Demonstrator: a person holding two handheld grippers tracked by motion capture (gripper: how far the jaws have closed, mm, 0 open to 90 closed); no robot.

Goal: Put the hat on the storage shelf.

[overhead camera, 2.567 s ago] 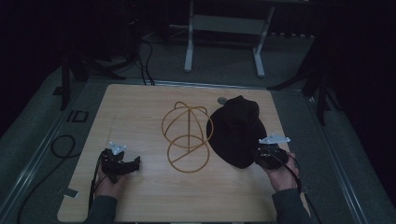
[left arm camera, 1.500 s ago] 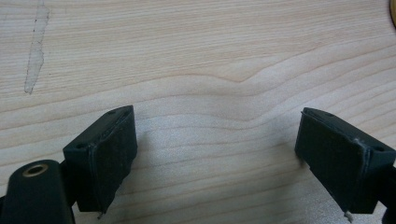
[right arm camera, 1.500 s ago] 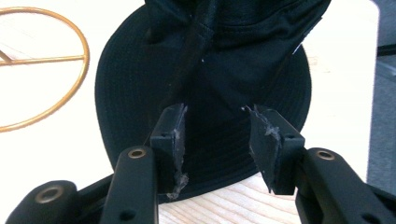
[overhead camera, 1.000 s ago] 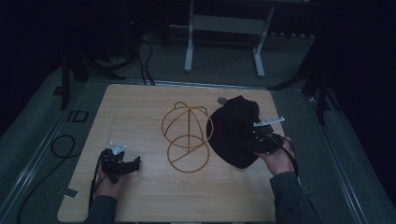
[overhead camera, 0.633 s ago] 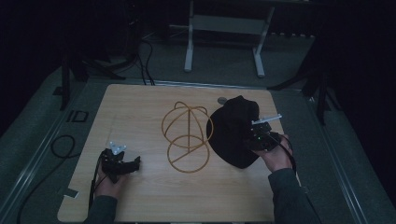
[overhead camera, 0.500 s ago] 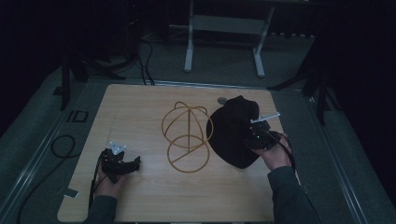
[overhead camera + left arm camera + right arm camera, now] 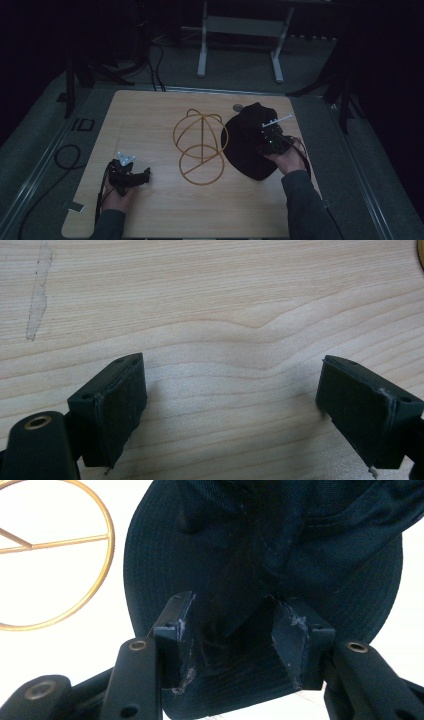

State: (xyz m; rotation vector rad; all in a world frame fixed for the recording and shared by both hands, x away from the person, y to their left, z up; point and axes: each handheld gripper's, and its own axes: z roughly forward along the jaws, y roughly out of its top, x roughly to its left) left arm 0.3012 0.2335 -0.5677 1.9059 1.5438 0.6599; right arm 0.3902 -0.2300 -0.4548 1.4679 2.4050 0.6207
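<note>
Where the high view looks down on the wooden table, a black cap lies on its right half, just beside a gold wire stand at the centre. The right gripper sits over the cap's right side, held by the person's right hand. The left gripper rests on the bare wood at the near left corner, well apart from both stand and cap, with the left hand behind it. A small round grey object lies by the table's far edge, near the cap.

Along the left gripper view, the left gripper has its jaws spread wide over plain wood grain, with nothing between them. A pale smear marks the wood at the upper left.

Along the right gripper view, the right gripper stands over the cap with its jaws partly apart and a raised fold of dark fabric between them; whether the pads press that fold I cannot tell. One ring of the stand curves at the upper left, beside the cap's stitched brim.
</note>
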